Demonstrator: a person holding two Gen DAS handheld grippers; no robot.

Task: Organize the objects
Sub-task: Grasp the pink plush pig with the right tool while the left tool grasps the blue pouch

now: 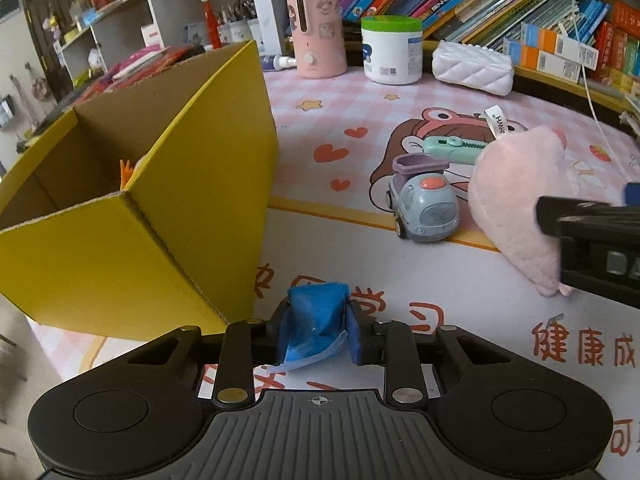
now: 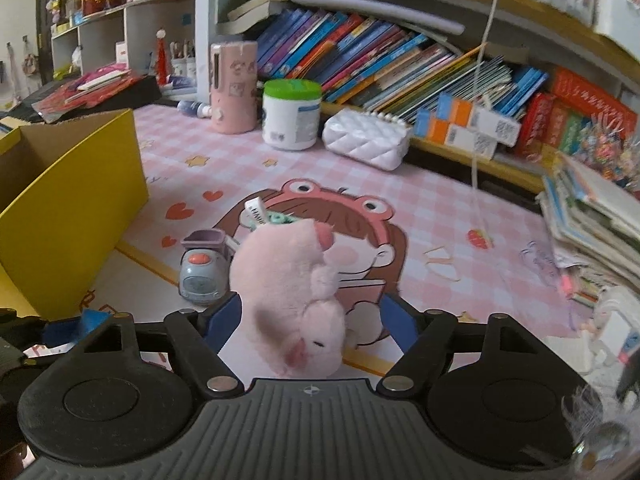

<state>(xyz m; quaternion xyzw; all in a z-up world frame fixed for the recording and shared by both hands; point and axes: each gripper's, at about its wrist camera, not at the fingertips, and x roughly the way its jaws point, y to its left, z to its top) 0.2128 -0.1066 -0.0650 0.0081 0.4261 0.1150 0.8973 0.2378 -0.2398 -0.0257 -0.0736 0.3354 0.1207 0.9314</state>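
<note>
A pink plush pig (image 2: 292, 292) lies on the mat between the open fingers of my right gripper (image 2: 312, 320); the jaws stand apart on either side of it. It also shows in the left wrist view (image 1: 520, 208), with the right gripper (image 1: 592, 236) against it. A grey-blue toy car (image 1: 424, 204) (image 2: 202, 272) and a mint green utility knife (image 1: 452, 148) lie beside it. My left gripper (image 1: 318, 328) is shut and empty next to the yellow cardboard box (image 1: 152, 216) (image 2: 68, 208), which holds something orange.
A pink humidifier (image 1: 316, 28), a white green-lidded jar (image 1: 392, 50) and a white quilted pouch (image 1: 472, 66) stand at the back before a bookshelf (image 2: 400, 64). A stack of books (image 2: 592, 224) sits at the right.
</note>
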